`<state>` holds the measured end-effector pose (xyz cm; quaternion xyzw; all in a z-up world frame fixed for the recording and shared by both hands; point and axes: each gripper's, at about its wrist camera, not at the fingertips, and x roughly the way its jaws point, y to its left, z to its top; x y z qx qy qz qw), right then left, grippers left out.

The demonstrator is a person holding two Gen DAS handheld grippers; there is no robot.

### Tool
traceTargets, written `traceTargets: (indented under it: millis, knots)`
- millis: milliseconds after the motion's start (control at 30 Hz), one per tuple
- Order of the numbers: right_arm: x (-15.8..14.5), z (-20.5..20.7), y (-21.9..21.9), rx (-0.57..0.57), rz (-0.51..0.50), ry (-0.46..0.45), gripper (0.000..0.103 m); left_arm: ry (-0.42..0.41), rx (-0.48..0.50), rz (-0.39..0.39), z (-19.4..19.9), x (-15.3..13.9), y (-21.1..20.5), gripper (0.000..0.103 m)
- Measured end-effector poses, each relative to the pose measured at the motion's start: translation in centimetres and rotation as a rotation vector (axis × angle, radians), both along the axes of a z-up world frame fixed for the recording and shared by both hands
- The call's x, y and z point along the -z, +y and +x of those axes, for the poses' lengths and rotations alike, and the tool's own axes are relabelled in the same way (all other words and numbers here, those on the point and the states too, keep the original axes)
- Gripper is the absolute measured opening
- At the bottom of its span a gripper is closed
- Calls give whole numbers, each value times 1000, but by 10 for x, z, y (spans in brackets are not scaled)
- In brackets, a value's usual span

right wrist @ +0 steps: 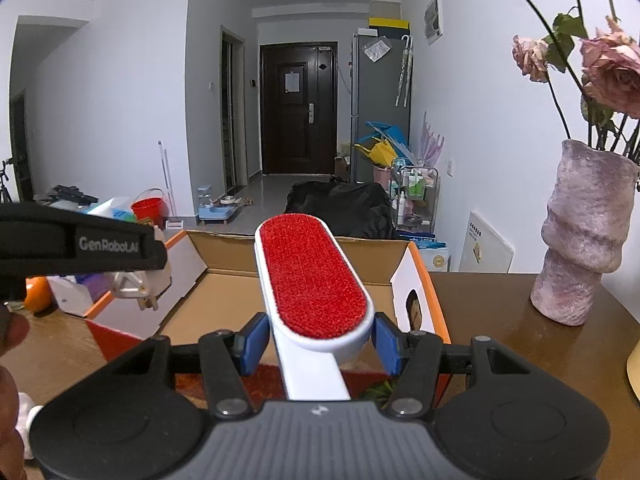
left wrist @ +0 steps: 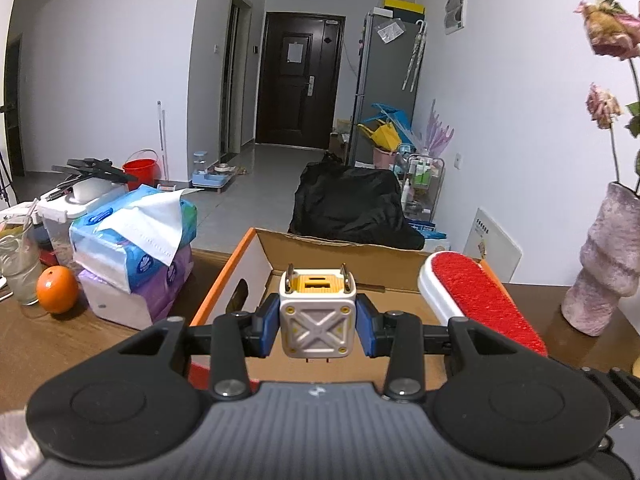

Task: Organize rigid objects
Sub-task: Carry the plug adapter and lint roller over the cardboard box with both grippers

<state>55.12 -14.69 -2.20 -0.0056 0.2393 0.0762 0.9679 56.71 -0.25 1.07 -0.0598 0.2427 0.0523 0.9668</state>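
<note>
My left gripper is shut on a white cube-shaped charger plug with a yellow top and two metal prongs, held above the near edge of an open cardboard box. My right gripper is shut on a white lint brush with a red pad, held over the same box. The brush also shows in the left wrist view to the right of the plug. The left gripper and plug show at the left of the right wrist view.
The box sits on a brown wooden table. Tissue packs, an orange and a glass stand left of the box. A pink vase with dried roses stands to the right.
</note>
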Motion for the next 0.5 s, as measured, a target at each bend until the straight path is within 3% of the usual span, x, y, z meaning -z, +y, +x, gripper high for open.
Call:
traceTargets:
  millis: [500]
  knots:
    - [5, 56, 11, -2, -33, 24, 55, 50, -68, 25, 54, 20, 15, 40]
